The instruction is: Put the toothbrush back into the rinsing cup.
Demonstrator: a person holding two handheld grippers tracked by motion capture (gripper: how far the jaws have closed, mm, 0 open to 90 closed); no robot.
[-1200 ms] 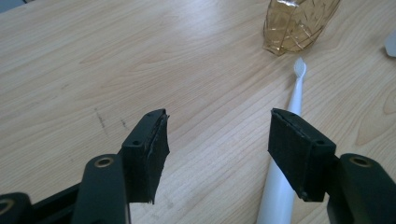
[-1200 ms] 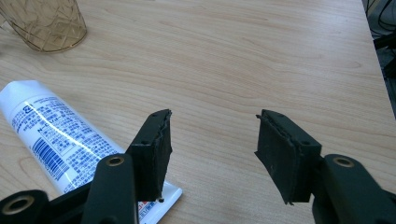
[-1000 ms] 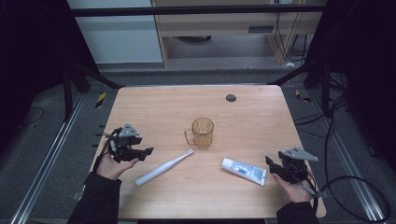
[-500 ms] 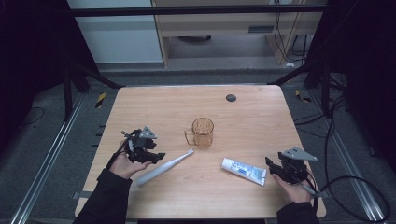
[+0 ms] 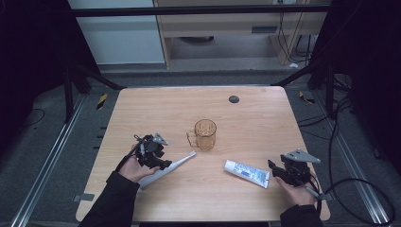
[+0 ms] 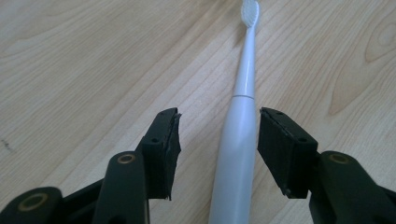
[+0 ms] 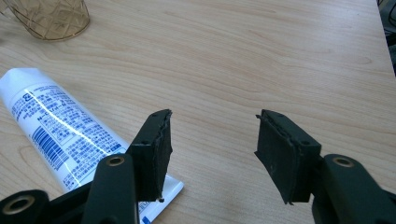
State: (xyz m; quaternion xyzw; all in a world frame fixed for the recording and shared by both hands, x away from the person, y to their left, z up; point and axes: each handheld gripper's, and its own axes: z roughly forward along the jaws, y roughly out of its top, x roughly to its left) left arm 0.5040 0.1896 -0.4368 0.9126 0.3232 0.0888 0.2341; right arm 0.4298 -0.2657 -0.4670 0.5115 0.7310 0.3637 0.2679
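A white electric toothbrush (image 5: pixel 171 167) lies slantwise on the wooden table (image 5: pixel 246 118), brush head toward the amber glass mug (image 5: pixel 205 134). My left gripper (image 5: pixel 162 163) is open and low over it. In the left gripper view the handle of the toothbrush (image 6: pixel 240 140) runs between the two jaws of the left gripper (image 6: pixel 219 114), nearer the right one, with gaps on both sides. My right gripper (image 5: pixel 274 168) is open with nothing between its jaws, held just right of a white toothpaste tube (image 5: pixel 247 173). In the right gripper view the tube (image 7: pixel 60 126) lies left of the right gripper (image 7: pixel 212 114).
The mug (image 7: pixel 49 16) stands upright near the table's middle, its handle to the left. A small dark round spot (image 5: pixel 233 99) sits near the far edge. Cables (image 5: pixel 359 189) trail off the table's right side. Bare wood spans the far half.
My left gripper has moved right from the table's left edge and come down over the toothbrush handle. The right gripper, tube and mug have stayed put.
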